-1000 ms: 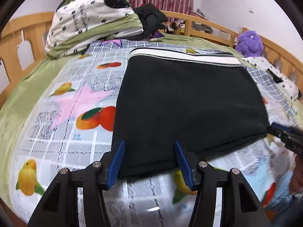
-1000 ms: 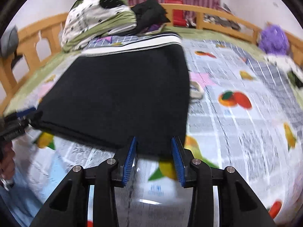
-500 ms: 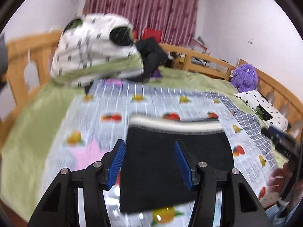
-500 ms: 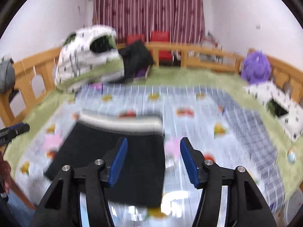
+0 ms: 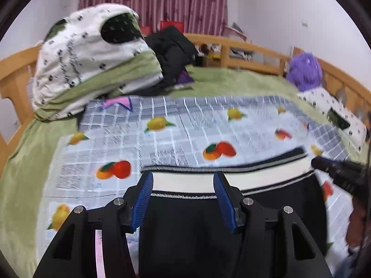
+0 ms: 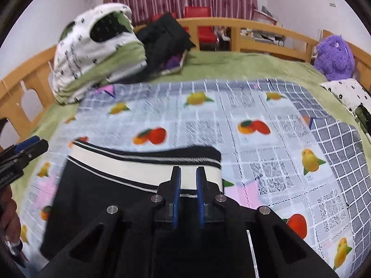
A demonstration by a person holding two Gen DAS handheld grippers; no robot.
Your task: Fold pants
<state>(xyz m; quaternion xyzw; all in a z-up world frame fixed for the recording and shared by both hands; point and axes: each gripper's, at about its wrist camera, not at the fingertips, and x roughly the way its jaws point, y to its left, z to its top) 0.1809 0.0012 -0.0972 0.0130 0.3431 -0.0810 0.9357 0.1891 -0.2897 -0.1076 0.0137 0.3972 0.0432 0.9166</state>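
Black pants [image 5: 278, 208] [image 6: 97, 199] lie folded flat on a fruit-print sheet [image 5: 185, 129], their white striped waistband [image 5: 266, 173] [image 6: 129, 166] at the far end. My left gripper [image 5: 182, 176] hovers open over the band's left part, with nothing pinched. My right gripper [image 6: 187, 170] is over the band's right part. Its jaws are closing to a narrow gap, and white band shows through it. I see no cloth pressed between the pads. Each gripper also shows in the other view: the right gripper [image 5: 316, 161] by the band's end, the left gripper [image 6: 39, 142] off its left end.
A bundled white and green quilt [image 5: 92, 64] and a black jacket [image 5: 174, 48] are heaped at the far left. A purple plush toy [image 6: 334, 58] and a spotted pillow [image 5: 336, 115] sit at the right. A wooden rail [image 6: 255, 27] rings the bed. A hand [image 6: 9, 208] shows at the left.
Both grippers moved from the pants' near hem forward over the cloth to the waistband. The right jaws widened, then narrowed sharply. The left jaws kept their width.
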